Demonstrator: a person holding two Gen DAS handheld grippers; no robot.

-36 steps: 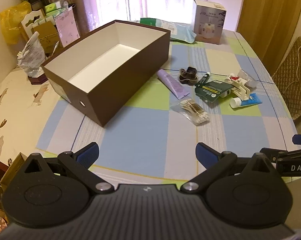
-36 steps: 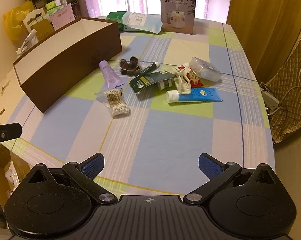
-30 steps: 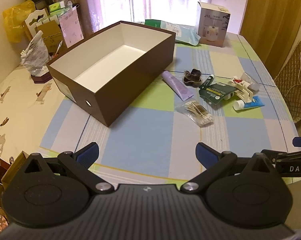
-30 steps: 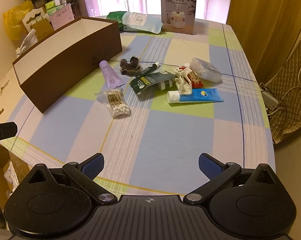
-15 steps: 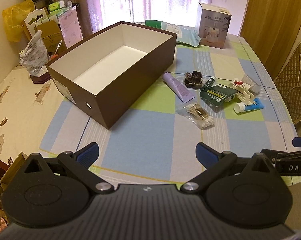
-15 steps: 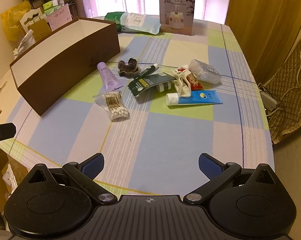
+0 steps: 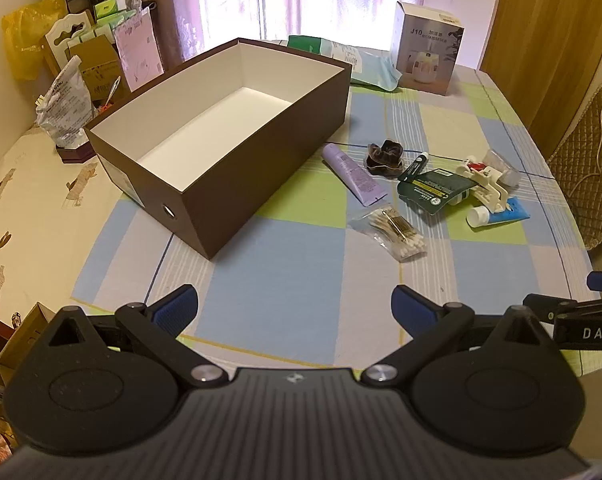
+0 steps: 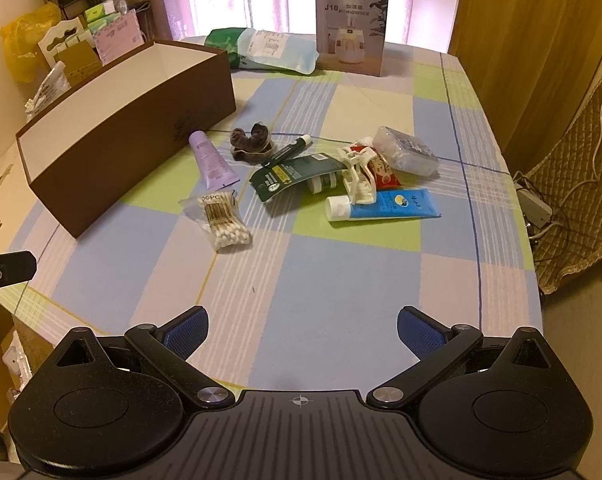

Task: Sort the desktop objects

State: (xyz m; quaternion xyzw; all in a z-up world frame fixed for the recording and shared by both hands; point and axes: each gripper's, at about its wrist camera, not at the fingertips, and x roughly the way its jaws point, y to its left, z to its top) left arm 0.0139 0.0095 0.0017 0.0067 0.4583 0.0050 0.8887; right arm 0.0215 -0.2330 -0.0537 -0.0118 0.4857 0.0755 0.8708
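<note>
Checked tablecloth (image 7: pixel 301 264) fills the left wrist view, where the left gripper (image 7: pixel 295 308) hovers with fingers spread, holding nothing, near the brown box (image 7: pixel 269 152); the cotton swabs (image 7: pixel 393 228) lie right of that box. From the right wrist, the right gripper (image 8: pixel 301 330) likewise gapes empty, with the purple tube (image 8: pixel 211 158) just beside the box and the blue tube (image 8: pixel 385 204) further right.

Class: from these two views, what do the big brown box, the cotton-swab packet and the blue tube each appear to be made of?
Big brown open-topped box: likely matte cardboard; thin, straight walls, white lining.
Clear packet of cotton swabs: glossy thin plastic film; swabs show through, sticks look wooden.
Blue squeeze tube with white cap: probably soft plastic, flattened at its sealed end.
</note>
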